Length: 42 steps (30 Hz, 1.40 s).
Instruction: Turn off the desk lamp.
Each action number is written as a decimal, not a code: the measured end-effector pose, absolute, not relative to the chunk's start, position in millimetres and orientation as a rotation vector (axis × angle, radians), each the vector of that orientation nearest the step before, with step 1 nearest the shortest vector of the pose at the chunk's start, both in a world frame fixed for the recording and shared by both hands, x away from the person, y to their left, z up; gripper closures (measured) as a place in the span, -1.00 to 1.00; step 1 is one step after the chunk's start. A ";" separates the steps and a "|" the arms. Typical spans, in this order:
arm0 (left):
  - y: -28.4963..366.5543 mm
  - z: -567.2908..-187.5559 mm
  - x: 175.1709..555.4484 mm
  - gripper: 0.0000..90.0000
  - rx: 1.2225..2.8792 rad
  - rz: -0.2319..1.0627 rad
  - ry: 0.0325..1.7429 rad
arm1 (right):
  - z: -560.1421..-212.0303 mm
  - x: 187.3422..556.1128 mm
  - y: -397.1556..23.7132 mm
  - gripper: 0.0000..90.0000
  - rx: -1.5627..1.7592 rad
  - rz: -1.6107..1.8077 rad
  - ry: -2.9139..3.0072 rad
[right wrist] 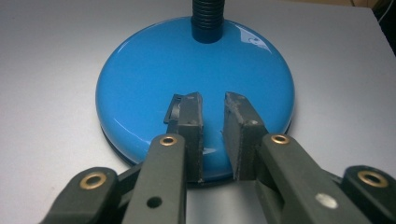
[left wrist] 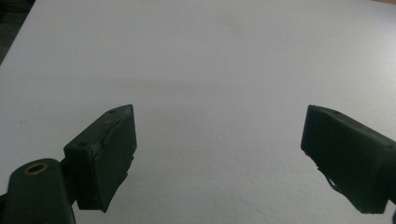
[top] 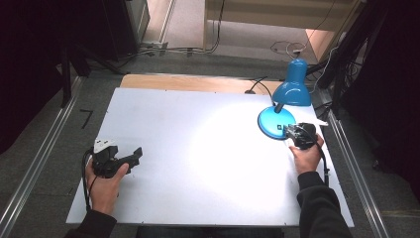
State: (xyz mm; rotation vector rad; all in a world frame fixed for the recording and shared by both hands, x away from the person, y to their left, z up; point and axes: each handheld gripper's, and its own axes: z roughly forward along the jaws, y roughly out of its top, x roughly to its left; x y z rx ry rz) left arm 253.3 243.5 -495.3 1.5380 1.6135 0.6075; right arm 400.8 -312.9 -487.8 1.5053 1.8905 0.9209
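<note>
Hovering over the blue lamp base, right gripper jaws narrow, holding nothing; left gripper jaws wide

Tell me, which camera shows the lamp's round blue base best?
The right gripper view: the base sits close up, with the right tongs over its near edge beside a small black switch. The high view shows the base small, under the shade.

table: white sheet | wooden edge behind | floor: cables
</note>
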 end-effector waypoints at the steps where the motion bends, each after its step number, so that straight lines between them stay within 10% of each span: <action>1: 243.5 -495.3 253.3 -0.75 1.538 0.607 1.613 | -487.8 400.8 -312.9 0.70 1.505 0.921 1.890; 42: 242.2 -496.0 253.8 -0.75 1.547 0.603 1.607 | -493.5 415.3 -295.6 0.96 1.483 0.944 1.873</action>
